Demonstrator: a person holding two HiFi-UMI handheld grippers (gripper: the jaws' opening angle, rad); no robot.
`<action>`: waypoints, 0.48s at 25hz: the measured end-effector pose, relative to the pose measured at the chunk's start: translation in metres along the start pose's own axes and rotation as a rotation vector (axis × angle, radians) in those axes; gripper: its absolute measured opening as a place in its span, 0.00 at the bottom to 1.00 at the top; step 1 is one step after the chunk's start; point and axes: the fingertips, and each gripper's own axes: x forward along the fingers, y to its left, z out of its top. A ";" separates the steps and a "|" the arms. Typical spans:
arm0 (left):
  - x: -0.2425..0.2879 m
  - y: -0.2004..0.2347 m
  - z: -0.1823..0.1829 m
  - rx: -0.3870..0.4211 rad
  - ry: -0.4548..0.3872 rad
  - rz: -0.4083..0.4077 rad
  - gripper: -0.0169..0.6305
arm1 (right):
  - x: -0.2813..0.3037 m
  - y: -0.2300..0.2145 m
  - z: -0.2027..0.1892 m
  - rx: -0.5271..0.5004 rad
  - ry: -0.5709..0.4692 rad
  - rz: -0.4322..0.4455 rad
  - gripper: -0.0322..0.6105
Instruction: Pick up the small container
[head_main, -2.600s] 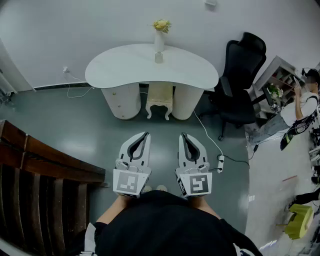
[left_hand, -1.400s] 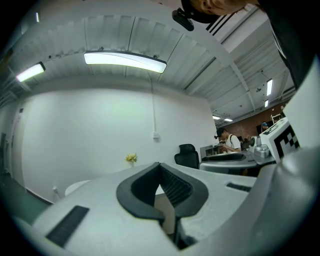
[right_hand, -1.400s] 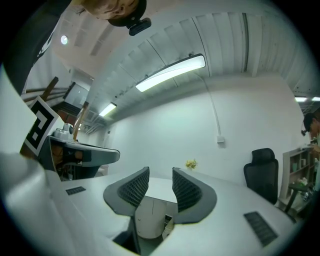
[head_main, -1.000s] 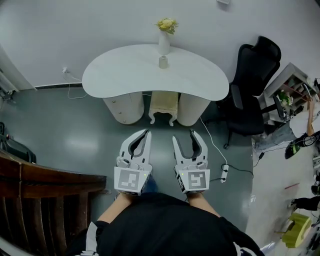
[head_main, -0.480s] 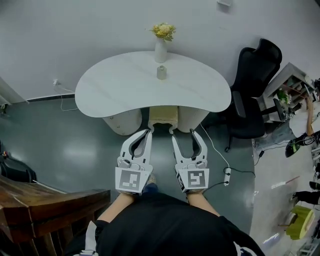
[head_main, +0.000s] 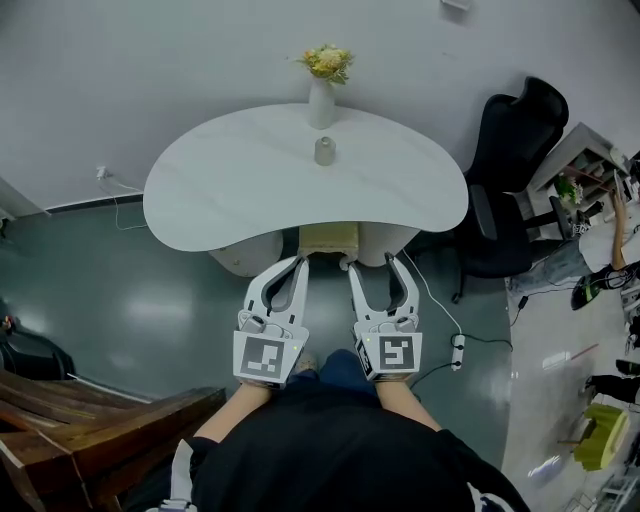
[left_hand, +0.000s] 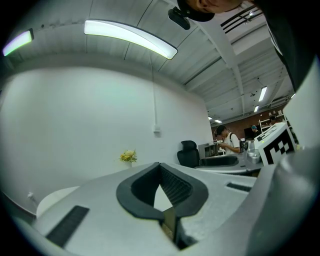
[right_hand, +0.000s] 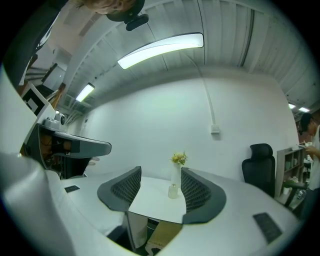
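Since the small container (head_main: 324, 151) stands toward the far side of the table (head_main: 220, 190), just nearer than the vase (head_main: 320, 98) and well beyond reach, step closer — bring your right gripper (head_main: 375, 265), jaws wide and empty, level around it, leaving your left gripper (head_main: 297, 262), pinched shut, clear.

White curved table (head_main: 230, 190), vase of yellow flowers (head_main: 320, 100) on it, black office chair (head_main: 512, 170) beside

Black short-sleeved top (head_main: 330, 450). White shells on left gripper (head_main: 297, 262) and right gripper (head_main: 372, 265). Dark ribbed pads (right_hand: 123, 187), black-and-white marker cubes (head_main: 268, 358).
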 end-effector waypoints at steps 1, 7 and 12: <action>0.002 0.002 -0.001 -0.001 0.002 0.000 0.04 | 0.002 -0.001 0.000 -0.002 0.001 0.000 0.44; 0.020 0.009 -0.005 -0.002 0.009 -0.010 0.04 | 0.020 -0.008 -0.006 0.008 0.002 -0.001 0.44; 0.044 0.016 -0.006 -0.006 -0.002 -0.016 0.04 | 0.046 -0.018 -0.005 -0.001 -0.019 0.009 0.44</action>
